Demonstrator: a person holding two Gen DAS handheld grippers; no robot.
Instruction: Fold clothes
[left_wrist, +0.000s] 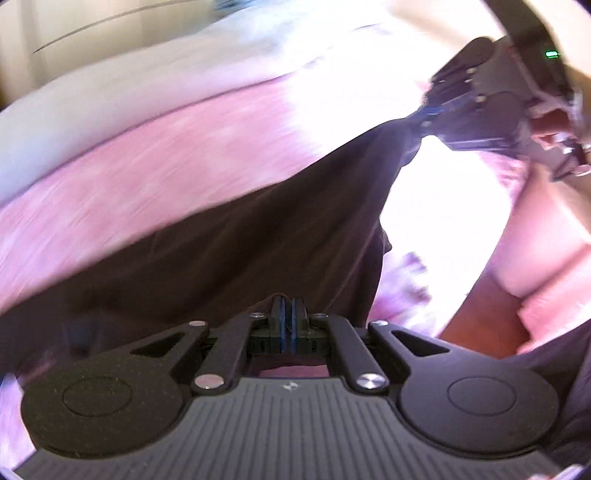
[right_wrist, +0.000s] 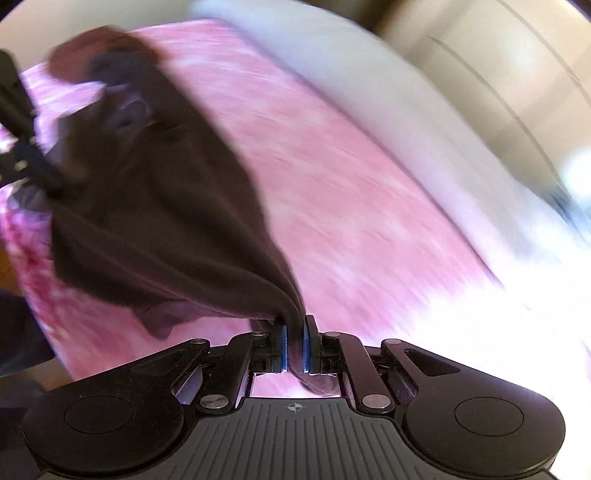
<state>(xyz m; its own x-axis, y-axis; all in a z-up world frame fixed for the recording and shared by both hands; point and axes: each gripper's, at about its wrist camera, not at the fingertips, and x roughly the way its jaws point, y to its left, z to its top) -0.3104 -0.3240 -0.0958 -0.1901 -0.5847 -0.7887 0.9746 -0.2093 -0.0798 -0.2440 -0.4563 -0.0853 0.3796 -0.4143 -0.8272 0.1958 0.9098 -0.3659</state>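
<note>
A dark brown garment (left_wrist: 258, 236) hangs stretched between both grippers above a pink mottled bed cover (left_wrist: 147, 155). My left gripper (left_wrist: 287, 306) is shut on one edge of the cloth. In the left wrist view the right gripper (left_wrist: 428, 110) appears at the upper right, pinching the far corner, held by a hand (left_wrist: 554, 125). From the right wrist, the right gripper (right_wrist: 294, 332) is shut on a bunched corner of the brown garment (right_wrist: 155, 206), which sags leftward toward the left gripper (right_wrist: 26, 162). Both views are motion-blurred.
The pink bed cover (right_wrist: 351, 192) spreads under the cloth, with a pale sheet or pillow band (right_wrist: 369, 85) beyond it and a light wall (right_wrist: 498, 66) behind. A pink pillow (left_wrist: 554, 280) and wooden floor (left_wrist: 480, 317) lie at the right.
</note>
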